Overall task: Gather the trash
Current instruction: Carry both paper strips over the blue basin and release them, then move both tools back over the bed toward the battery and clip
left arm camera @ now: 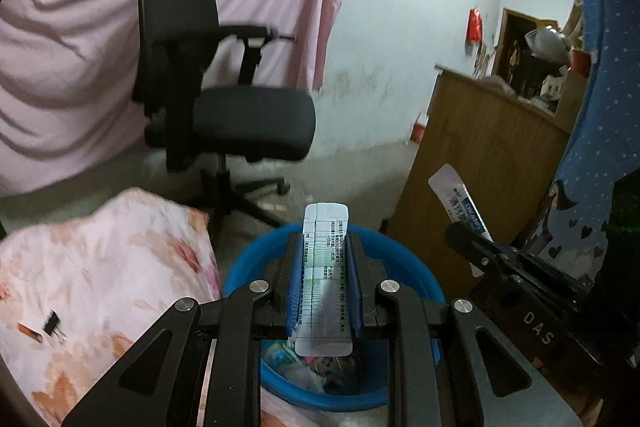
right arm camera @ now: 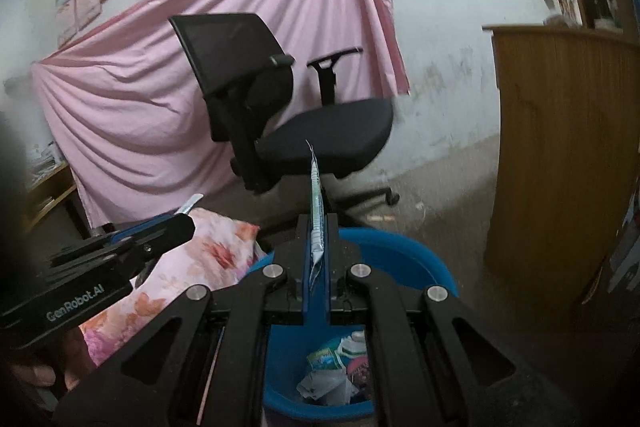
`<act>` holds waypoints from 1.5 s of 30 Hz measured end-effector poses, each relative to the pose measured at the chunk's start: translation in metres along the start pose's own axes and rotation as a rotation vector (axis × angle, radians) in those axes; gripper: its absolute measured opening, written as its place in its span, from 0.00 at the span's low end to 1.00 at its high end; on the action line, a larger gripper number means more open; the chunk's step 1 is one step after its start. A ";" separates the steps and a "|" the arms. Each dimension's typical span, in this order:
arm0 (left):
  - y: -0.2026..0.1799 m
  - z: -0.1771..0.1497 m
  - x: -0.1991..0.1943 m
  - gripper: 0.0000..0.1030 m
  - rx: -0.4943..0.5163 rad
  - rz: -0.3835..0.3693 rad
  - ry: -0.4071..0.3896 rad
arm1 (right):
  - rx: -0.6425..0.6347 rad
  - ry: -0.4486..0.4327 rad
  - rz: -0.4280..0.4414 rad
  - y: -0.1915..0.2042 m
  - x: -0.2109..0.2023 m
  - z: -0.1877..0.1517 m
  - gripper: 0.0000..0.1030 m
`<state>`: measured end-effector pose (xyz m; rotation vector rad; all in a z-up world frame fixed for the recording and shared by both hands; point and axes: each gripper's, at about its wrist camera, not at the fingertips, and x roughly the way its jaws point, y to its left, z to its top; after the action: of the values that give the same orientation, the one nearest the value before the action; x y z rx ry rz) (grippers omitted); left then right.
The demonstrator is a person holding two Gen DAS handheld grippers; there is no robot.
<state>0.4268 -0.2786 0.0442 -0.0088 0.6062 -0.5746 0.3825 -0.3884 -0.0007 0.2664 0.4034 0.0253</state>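
Left wrist view: the left gripper point(left arm camera: 325, 259) is clamped on a flat white packet point(left arm camera: 325, 279), with the blue bin point(left arm camera: 416, 267) directly beneath it. Right wrist view: the right gripper point(right arm camera: 316, 243) pinches a thin sachet point(right arm camera: 315, 211) edge-on — the blue bin point(right arm camera: 404, 255) below it holds crumpled wrappers point(right arm camera: 336, 371).

A bare, grey concrete floor point(right arm camera: 440, 195) carries everything. On it stands a blue plastic bin point(right arm camera: 404, 259), with crumpled wrappers point(right arm camera: 340, 367) lying inside on its bottom. A black office chair point(right arm camera: 280, 115) rests on the floor beyond the bin. A wooden cabinet point(right arm camera: 568, 155) stands to the right, near the bin's rim.
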 end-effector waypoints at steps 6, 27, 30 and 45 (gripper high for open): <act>0.005 -0.011 0.023 0.17 -0.048 0.000 0.104 | 0.031 0.083 -0.012 -0.009 0.018 -0.013 0.27; 0.045 -0.011 -0.027 0.51 -0.118 0.081 -0.018 | -0.002 -0.034 0.046 0.008 -0.002 0.001 0.71; 0.057 -0.006 -0.053 0.57 -0.120 0.114 -0.085 | -0.027 -0.105 0.073 0.022 -0.014 0.007 0.80; 0.140 -0.029 -0.184 0.97 -0.169 0.361 -0.420 | -0.134 -0.316 0.264 0.124 -0.040 0.015 1.00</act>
<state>0.3588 -0.0609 0.0950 -0.1720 0.2347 -0.1592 0.3555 -0.2755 0.0603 0.1853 0.0502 0.2649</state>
